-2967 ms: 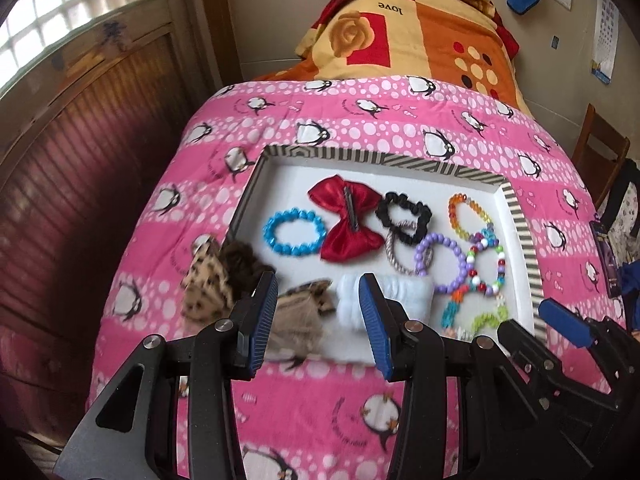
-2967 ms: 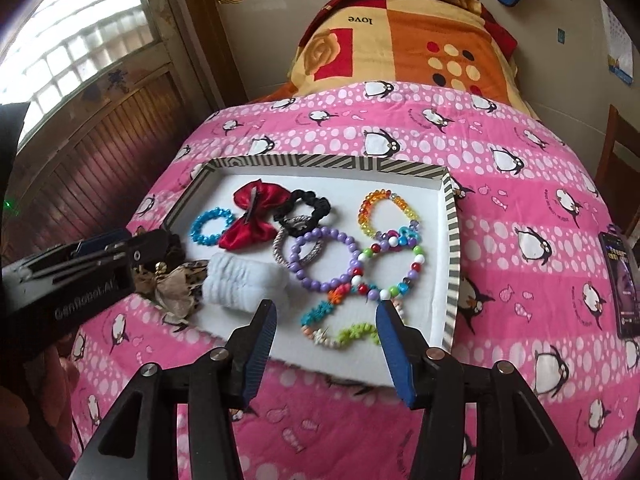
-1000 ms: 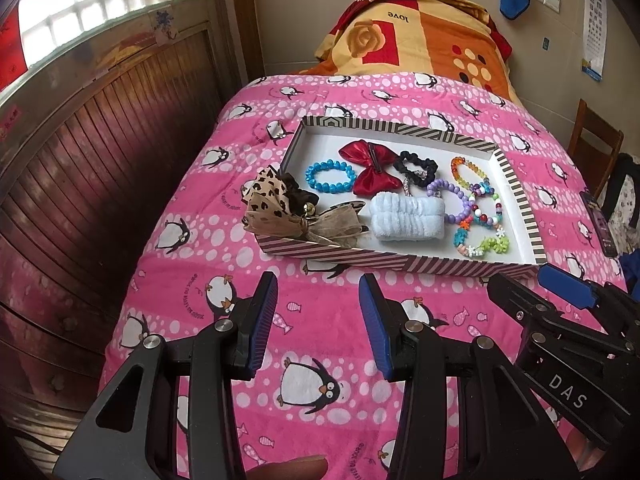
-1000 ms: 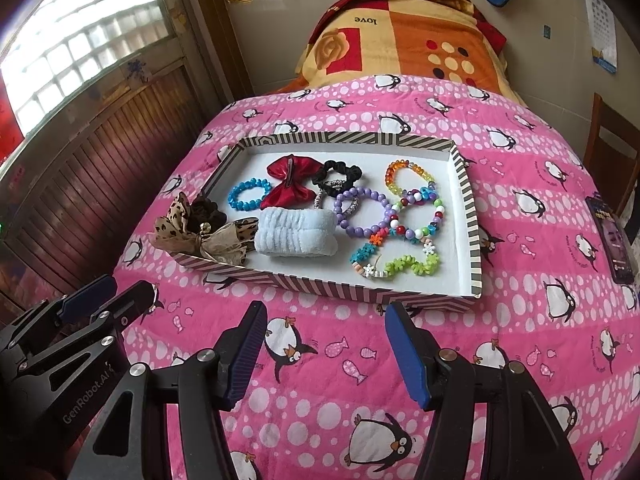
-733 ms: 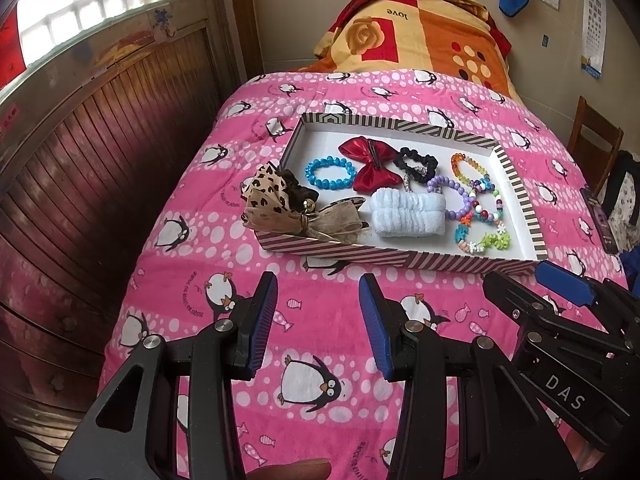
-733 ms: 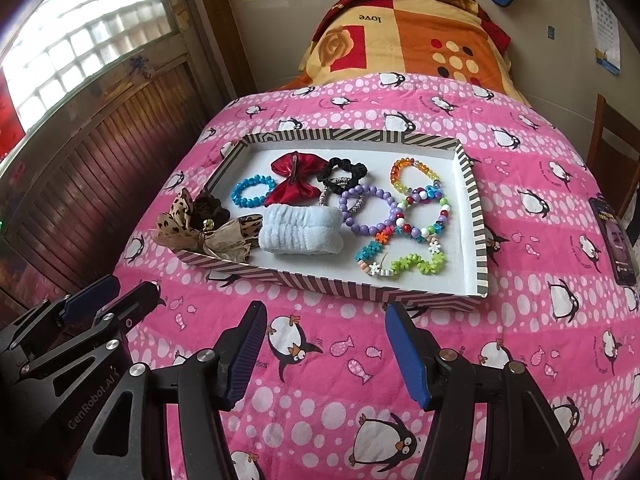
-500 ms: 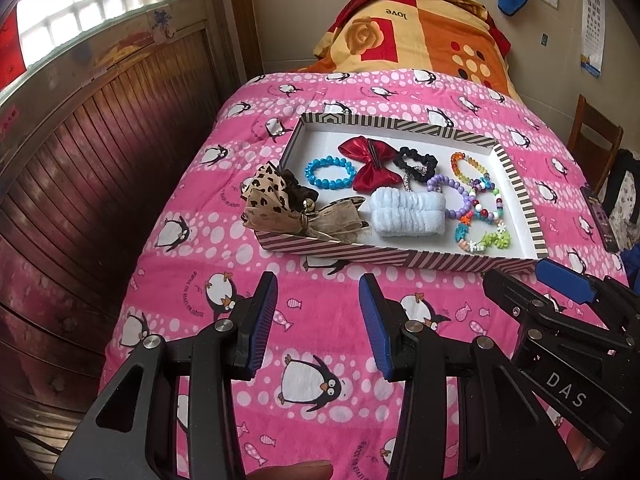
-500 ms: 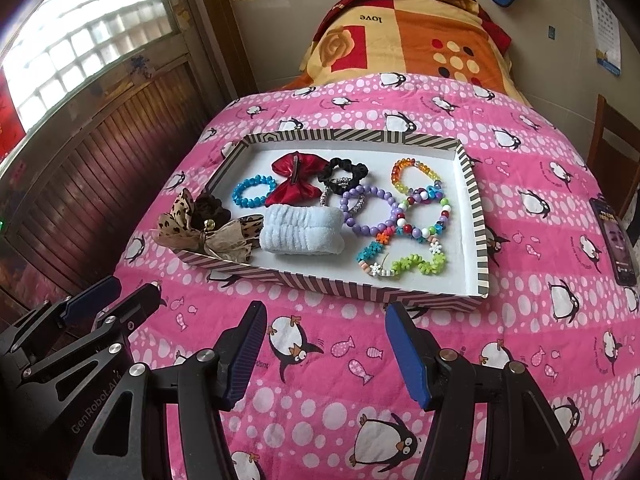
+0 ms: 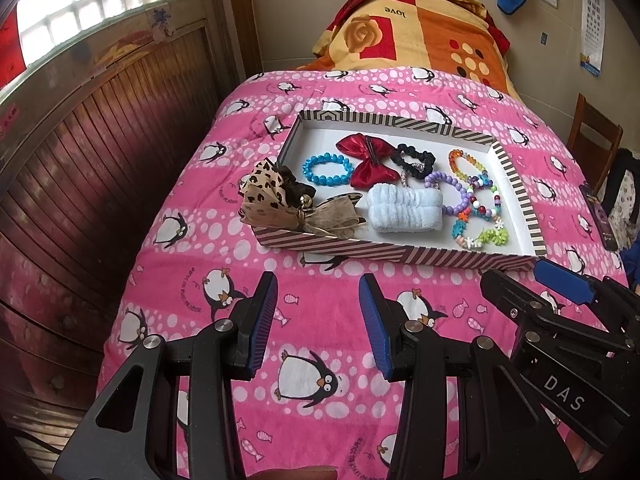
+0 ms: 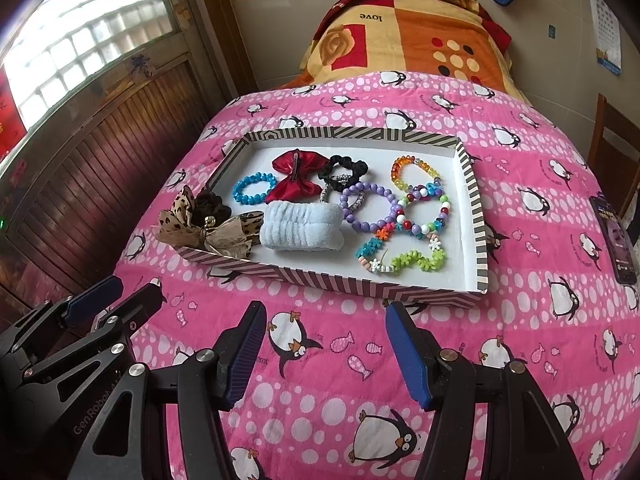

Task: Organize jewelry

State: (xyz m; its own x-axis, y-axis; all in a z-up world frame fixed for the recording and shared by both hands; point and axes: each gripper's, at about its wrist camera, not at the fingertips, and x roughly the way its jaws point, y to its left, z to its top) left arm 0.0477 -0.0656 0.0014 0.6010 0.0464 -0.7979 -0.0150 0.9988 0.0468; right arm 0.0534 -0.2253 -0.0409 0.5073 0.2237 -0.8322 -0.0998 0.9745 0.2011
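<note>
A striped-rim white tray (image 9: 400, 252) (image 10: 344, 280) lies on the pink penguin quilt. In it are a red bow (image 9: 366, 158) (image 10: 298, 178), a blue bead bracelet (image 9: 326, 168) (image 10: 254, 188), a black scrunchie (image 9: 414, 160), a purple bead bracelet (image 10: 366, 208), a light-blue fluffy band (image 9: 404, 210) (image 10: 302, 226), several coloured bead bracelets (image 10: 420, 216) and a leopard bow (image 9: 276, 200) (image 10: 200, 224) draped over the near left rim. My left gripper (image 9: 318, 320) and right gripper (image 10: 326, 346) are both open and empty, hovering over the quilt short of the tray.
A wooden panelled wall (image 9: 80, 140) runs along the left of the bed. An orange and yellow blanket (image 10: 404, 36) lies at the bed's far end. A phone (image 10: 614, 236) lies on the quilt at the right. A wooden chair (image 9: 592, 140) stands by the right side.
Both grippers have pulled back from over the tray to the near part of the quilt over three seconds. In the last second they hardly moved. Both stay open and empty.
</note>
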